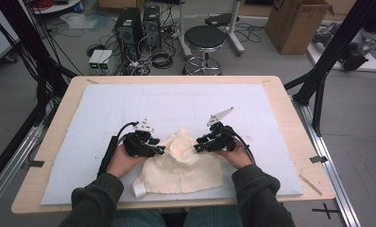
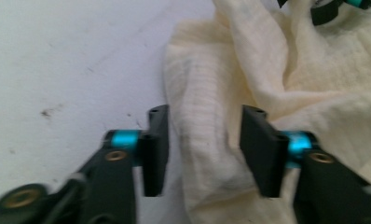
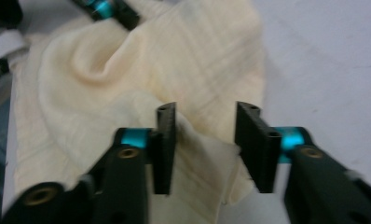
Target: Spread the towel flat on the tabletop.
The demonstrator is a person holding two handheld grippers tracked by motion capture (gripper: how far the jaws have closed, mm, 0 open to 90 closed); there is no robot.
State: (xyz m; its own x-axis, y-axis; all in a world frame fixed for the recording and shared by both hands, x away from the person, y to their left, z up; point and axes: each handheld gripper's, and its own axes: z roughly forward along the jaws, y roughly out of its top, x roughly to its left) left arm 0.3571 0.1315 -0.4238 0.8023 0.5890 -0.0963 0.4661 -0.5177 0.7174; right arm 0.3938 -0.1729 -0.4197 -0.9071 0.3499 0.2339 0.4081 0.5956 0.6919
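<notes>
Cream knitted cloth (image 1: 183, 165), soft, light and limp by its folds, lying crumpled near the front edge of the white foam board (image 1: 106, 109), middle humped up between the two tools. Left gripper (image 1: 161, 150) at the cloth's left edge and right gripper (image 1: 197, 148) at its right edge, jaws of both parted and clamping nothing, fabric lying loose in each gap. Best pinched at a doubled edge or a corner fold, since a single thin layer would likely slip or stretch.
</notes>
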